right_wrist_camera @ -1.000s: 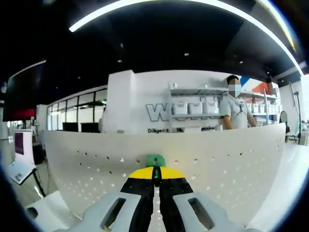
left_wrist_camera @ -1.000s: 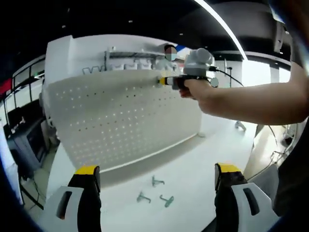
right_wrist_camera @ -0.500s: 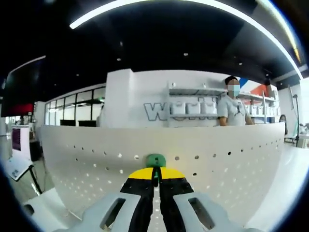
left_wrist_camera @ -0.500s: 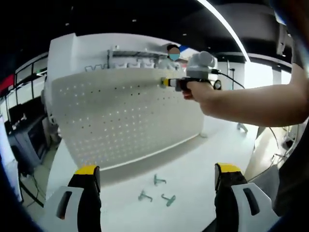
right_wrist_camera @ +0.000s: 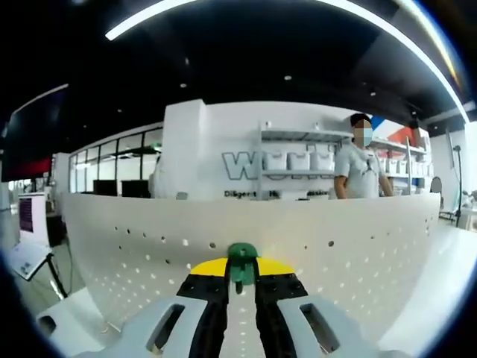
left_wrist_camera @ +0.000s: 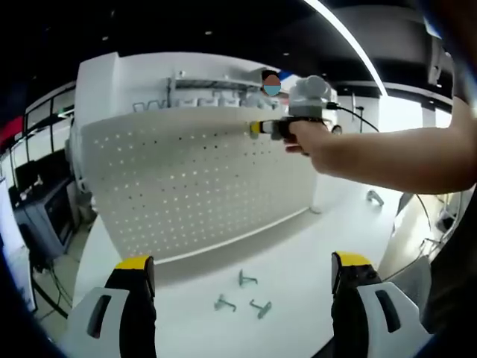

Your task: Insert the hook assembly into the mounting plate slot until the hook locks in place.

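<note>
Hook assembly (right_wrist_camera: 241,257), green, sits pinched between the yellow-tipped jaws of our right gripper (right_wrist_camera: 240,270), right against the top row of holes in the white perforated mounting plate (right_wrist_camera: 358,261); we cannot tell whether it has entered a slot. From the left gripper view, the right gripper (left_wrist_camera: 262,127) meets the upper edge of the mounting plate (left_wrist_camera: 186,186) at about 1 o'clock, held by our hand (left_wrist_camera: 313,142) with the forearm running off toward 3 o'clock. Our left gripper (left_wrist_camera: 242,272) hangs back with its jaws spread wide, holding nothing. Between those jaws, three spare hooks (left_wrist_camera: 242,294) lie on the white desk (left_wrist_camera: 298,253) in front of the upright plate. Behind the plate, at 1 o'clock in the right gripper view, a person (right_wrist_camera: 361,168) stands before wall shelves (right_wrist_camera: 298,160).
</note>
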Motion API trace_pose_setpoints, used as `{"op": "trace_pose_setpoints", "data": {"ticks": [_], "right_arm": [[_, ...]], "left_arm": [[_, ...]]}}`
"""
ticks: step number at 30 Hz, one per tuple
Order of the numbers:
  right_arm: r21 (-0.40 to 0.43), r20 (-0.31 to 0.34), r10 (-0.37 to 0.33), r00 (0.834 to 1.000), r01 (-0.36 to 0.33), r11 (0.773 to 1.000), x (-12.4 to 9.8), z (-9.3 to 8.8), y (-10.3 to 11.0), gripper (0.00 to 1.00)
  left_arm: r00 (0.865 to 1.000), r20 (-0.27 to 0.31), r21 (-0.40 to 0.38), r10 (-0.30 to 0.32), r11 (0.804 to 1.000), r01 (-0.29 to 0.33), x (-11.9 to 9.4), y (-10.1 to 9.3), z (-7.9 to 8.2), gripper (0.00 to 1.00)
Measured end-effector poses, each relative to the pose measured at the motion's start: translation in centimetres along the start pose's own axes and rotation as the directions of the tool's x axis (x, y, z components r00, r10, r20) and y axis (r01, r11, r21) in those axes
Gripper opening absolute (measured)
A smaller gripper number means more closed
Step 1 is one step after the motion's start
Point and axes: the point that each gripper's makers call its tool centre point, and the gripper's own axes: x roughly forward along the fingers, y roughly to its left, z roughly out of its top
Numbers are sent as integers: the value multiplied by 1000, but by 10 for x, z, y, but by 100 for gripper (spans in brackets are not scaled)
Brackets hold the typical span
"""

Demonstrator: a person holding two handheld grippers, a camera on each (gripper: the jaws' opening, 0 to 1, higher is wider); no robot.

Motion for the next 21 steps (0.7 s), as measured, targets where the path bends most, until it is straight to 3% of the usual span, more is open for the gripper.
{"op": "trace_pose_setpoints", "data": {"ticks": [14,21], "right_arm": [[48,60,49,997,-52,997,-26,31,4,24],[87,4,115,993,-115,990,-48,13,5,32]], "left_arm": [[1000,7,-39,0,999,0,-11,-5,0,100],[1000,6,-50,21,999,-21,-18,1,-1,100]]}}
